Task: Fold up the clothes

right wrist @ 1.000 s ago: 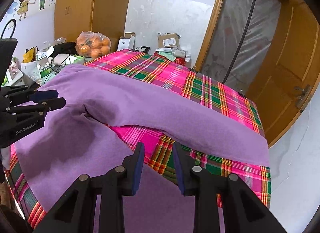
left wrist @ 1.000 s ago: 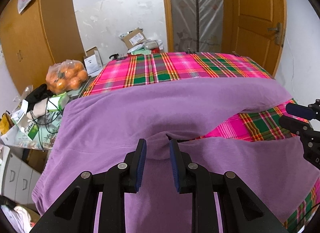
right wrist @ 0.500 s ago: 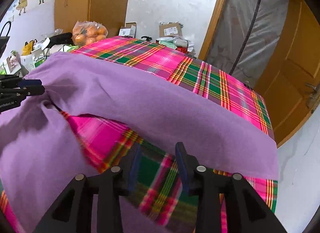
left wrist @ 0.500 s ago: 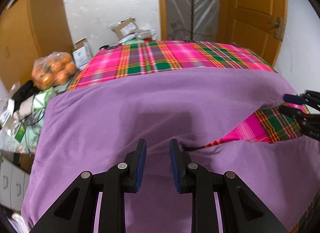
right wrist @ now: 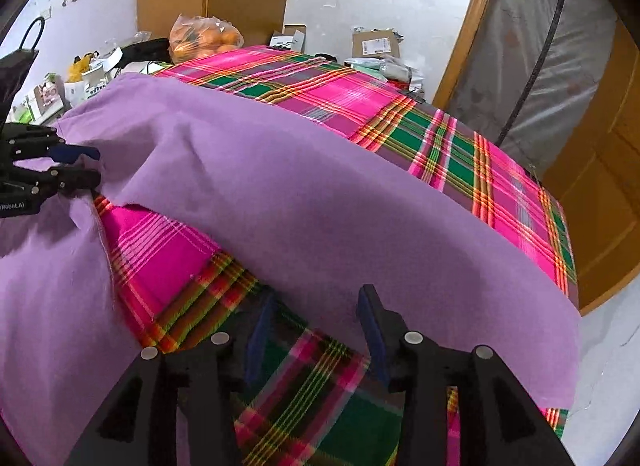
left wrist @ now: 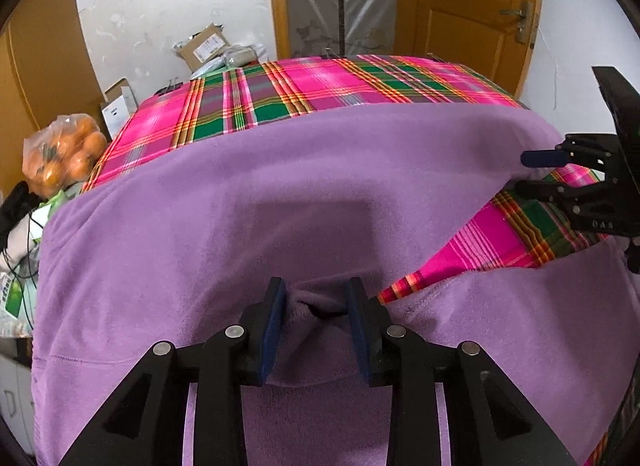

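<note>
Left wrist view: left gripper (left wrist: 316, 330) pinches a bunched fold of the purple garment (left wrist: 248, 201) spread across the plaid-covered bed (left wrist: 320, 85); right gripper (right wrist: 316, 342) hangs spread, empty. Best lay the fold flat, edges aligned.

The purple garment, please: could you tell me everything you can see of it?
The purple garment looks like soft, plain fleece with a stitched hem at one edge. It lies spread over the plaid cloth, its far part folded across in a wide band, leaving a wedge of plaid bare. The left hand-held gripper has a bunched fold between its pads. The right hand-held gripper stands open over the bare plaid, its right finger at the fleece edge.
</note>
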